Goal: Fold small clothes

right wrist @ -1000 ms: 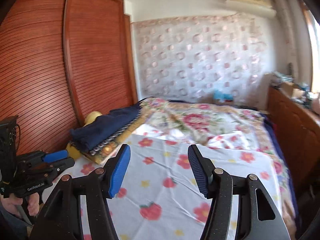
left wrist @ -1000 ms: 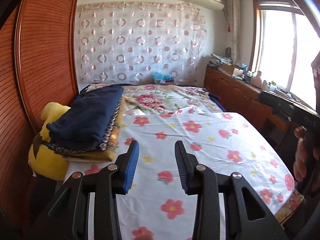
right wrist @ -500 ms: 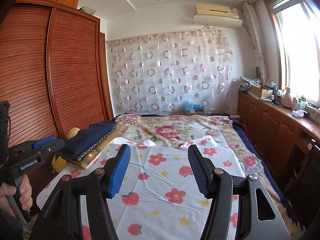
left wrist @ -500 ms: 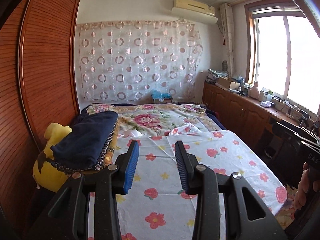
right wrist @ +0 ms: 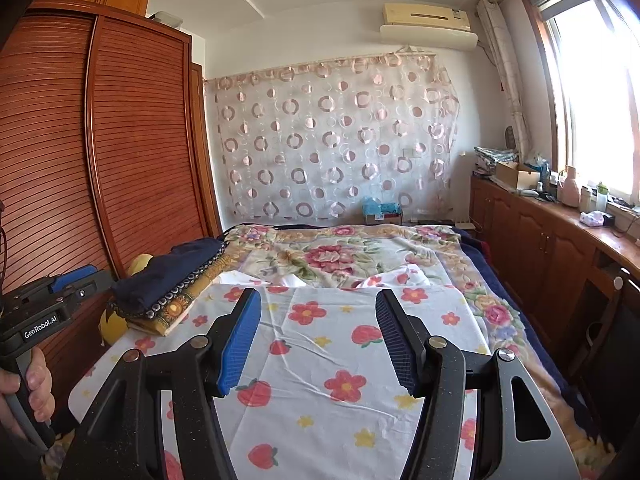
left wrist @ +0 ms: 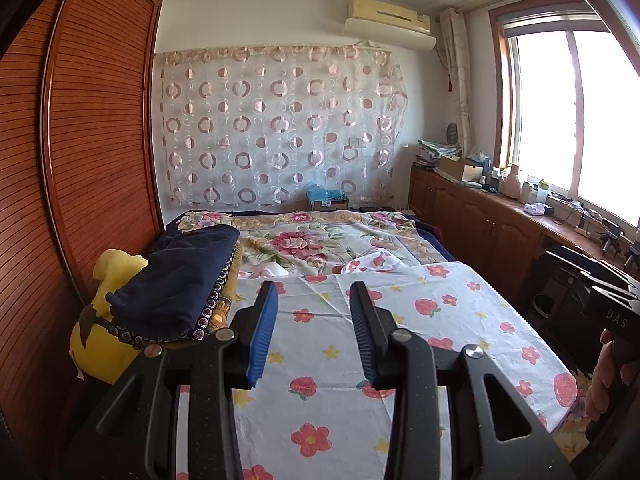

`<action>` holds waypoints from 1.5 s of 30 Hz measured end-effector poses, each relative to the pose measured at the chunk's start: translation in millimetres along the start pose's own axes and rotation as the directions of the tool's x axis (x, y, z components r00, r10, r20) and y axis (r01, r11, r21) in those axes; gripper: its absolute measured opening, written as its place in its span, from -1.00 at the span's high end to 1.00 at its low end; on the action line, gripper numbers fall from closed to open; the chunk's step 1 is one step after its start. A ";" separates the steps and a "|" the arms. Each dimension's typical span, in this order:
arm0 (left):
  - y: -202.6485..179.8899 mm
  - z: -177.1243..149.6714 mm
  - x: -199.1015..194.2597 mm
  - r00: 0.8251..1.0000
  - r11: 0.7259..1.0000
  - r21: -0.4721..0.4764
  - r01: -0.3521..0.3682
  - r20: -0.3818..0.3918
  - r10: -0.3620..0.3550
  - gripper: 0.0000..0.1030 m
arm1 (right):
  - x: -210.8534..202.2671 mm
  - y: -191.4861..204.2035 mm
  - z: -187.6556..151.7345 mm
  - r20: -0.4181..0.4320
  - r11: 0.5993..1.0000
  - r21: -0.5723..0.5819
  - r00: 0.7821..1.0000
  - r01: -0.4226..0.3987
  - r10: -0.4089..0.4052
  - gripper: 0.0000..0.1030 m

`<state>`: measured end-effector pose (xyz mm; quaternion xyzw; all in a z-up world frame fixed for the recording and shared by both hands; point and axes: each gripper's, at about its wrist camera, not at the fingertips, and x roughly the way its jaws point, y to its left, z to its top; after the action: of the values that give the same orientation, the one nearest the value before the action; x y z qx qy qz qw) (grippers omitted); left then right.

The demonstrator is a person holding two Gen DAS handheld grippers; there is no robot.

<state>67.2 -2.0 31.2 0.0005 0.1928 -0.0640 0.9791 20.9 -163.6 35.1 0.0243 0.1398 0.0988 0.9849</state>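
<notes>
Left gripper (left wrist: 314, 330): hovering over the near end of the bed, black arms with ribbed blue pads, jaws standing apart with nothing between them.
Right gripper (right wrist: 318, 342): also hanging above the sheet, jaws parted wider, empty; the same blue ribbed pads on matte black fingers.
Hands: a hand (right wrist: 34, 390) is wrapping the left tool's handle at the bed's left edge; fingers (left wrist: 600, 376) are curling round the right tool's grip.
White floral cloth (left wrist: 400, 340): thin cotton, printed with red flowers and strawberries, lying flat and creased across the near half of the bed, its far edge rumpled into a small peak.
Bedspread (left wrist: 304, 240): thicker, large rose pattern, lying under the cloth.
Navy stack (left wrist: 180, 280): soft dark folded fabric sitting on a yellow patterned layer, at the bed's left edge.
Yellow plush (left wrist: 100, 344): rounded, sitting squeezed under that stack beside the wardrobe.
Wardrobe (right wrist: 120, 152): ribbed reddish wood, slatted doors.
Curtain (left wrist: 280, 124): sheer, covered in ring shapes, hanging on the far wall.
</notes>
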 end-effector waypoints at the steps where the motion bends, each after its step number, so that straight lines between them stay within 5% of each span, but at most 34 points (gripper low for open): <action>1: -0.5 0.5 -0.8 1.000 1.000 0.000 0.001 -0.001 -0.001 0.26 | -0.3 -0.2 1.4 0.000 1.000 0.001 1.000 -0.001 0.001 -0.20; 45: 1.0 -0.9 -0.5 1.000 1.000 0.001 0.001 0.002 -0.001 0.26 | 11.7 -28.8 2.5 0.003 1.000 -0.002 1.000 -0.014 0.014 -0.20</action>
<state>66.5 -1.0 30.5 0.0008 0.1917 -0.0643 0.9793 38.0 -189.5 32.2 0.0243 0.1380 0.1056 0.9845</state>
